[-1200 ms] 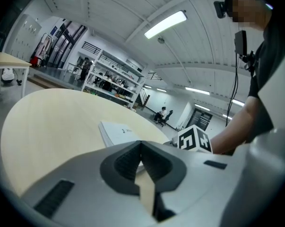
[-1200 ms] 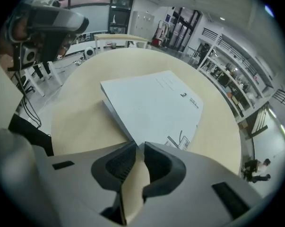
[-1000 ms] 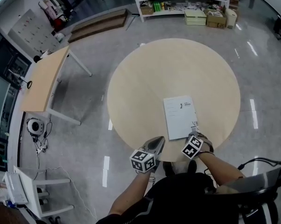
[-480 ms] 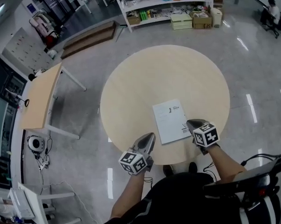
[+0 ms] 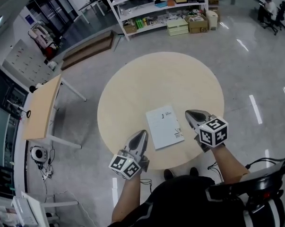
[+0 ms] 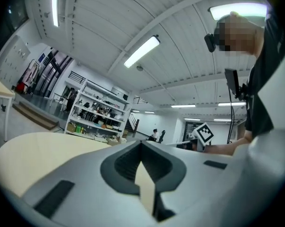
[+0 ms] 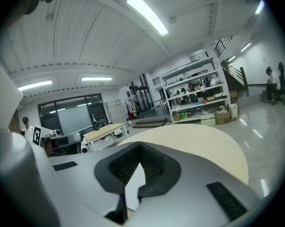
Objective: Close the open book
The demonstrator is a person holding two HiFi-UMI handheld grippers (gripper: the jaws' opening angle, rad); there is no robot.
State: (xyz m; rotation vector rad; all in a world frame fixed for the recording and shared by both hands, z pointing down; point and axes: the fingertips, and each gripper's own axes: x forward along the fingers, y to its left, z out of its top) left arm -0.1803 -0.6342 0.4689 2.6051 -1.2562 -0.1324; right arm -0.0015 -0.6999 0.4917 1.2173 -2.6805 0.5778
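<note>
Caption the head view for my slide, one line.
Closed white book lying flat on the round table, flanked by the shut, empty left gripper and right gripper.

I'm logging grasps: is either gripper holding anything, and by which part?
Nothing is held. The left gripper and the right gripper are both shut and empty; the book lies closed on the table between them.

Book cover (image 5: 164, 126): I see a small dark mark and faint lines of print near its top, all too small for me to read.
Left cube (image 5: 125, 166): black-and-white square markers only, no letters or digits.
Right cube (image 5: 213, 131): the same kind of markers, nothing I can read.
Shelf boxes (image 5: 188, 23): no print I can make out.
</note>
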